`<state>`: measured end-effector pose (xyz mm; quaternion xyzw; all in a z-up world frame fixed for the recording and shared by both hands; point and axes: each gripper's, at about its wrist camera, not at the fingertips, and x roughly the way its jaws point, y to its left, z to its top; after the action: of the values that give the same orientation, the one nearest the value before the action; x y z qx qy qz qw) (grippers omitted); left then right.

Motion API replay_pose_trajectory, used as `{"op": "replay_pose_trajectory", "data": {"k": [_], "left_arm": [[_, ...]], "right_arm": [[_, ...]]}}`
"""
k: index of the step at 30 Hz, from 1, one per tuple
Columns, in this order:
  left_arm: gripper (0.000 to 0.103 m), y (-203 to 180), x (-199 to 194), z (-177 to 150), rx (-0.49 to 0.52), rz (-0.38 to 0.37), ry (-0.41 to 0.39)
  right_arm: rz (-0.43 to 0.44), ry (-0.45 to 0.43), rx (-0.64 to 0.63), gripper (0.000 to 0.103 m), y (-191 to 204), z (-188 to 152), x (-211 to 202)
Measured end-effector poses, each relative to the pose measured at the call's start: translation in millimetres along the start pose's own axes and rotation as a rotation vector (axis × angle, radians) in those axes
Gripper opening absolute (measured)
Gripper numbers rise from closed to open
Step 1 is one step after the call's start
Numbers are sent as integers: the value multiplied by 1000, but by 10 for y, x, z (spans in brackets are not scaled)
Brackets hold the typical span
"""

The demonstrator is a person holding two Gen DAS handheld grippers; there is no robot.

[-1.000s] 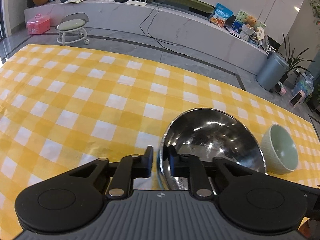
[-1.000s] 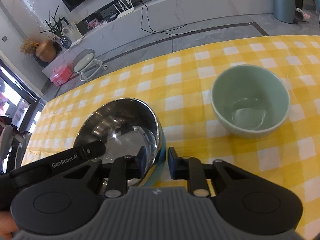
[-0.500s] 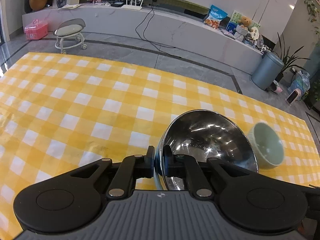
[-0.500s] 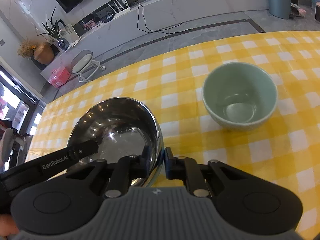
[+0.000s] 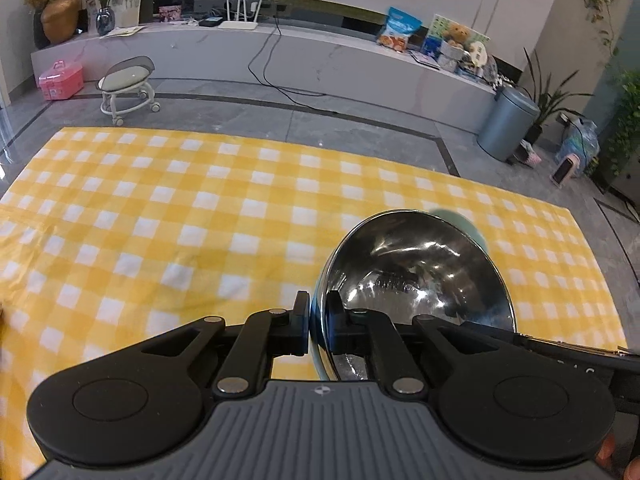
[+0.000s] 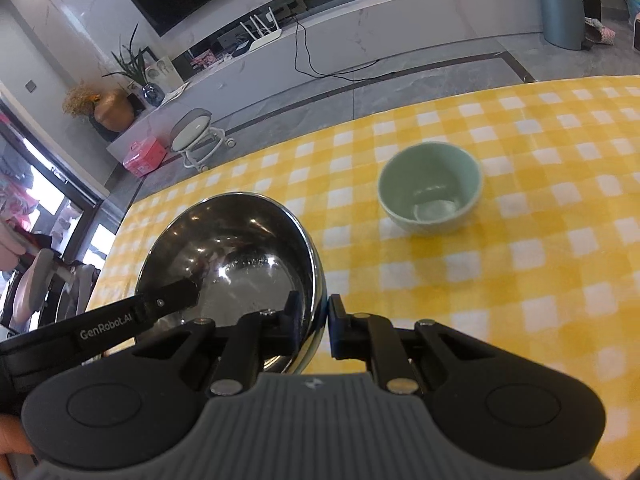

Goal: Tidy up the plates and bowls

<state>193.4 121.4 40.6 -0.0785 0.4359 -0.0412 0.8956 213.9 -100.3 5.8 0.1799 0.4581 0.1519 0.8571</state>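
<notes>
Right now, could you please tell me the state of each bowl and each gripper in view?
Steel bowl: empty, gripped at its rim on two sides, tilted, apparently lifted off the tablecloth.
Green bowl: upright, empty, on the tablecloth, untouched.
Left gripper: shut on the steel bowl's rim.
Right gripper: shut on the steel bowl's rim at the opposite side.

Daylight was bright and even; highlights glared off the steel bowl (image 5: 420, 280). Fisheye curvature bent the edges, corners went dark, and the green bowl (image 6: 430, 186) was slightly blurred.
</notes>
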Motion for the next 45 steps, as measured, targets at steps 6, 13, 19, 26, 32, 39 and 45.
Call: {"op": "replay_pose_trajectory", "data": {"k": [6,13,19,26,32,39,45], "left_arm": [[9,-244,-282,-184,30,-24,14],[11,-561,-528,-396,62,-66,49],[11,-868,-633,-585,82,-103,82],[11,-1122,-562,-860,80,-140,168],[12,-1271,-435,-1091,101,-151,255],[12,-1418,-345,-1233,153,-137,301],[12,-1454,-239,-1274,186,-125,338]], "right_arm": [[8,6,-16,11,-156,-143,-445],[7,15,-33,11,-409,-327,-948],[-12,25,-32,11,-668,-453,-1321],[-58,57,-16,11,-961,-637,-1535],[-96,87,-16,10,-1173,-845,-1566],[-141,113,-32,7,-1304,-958,-1486],[-151,133,-34,7,-1354,-969,-1401]]}}
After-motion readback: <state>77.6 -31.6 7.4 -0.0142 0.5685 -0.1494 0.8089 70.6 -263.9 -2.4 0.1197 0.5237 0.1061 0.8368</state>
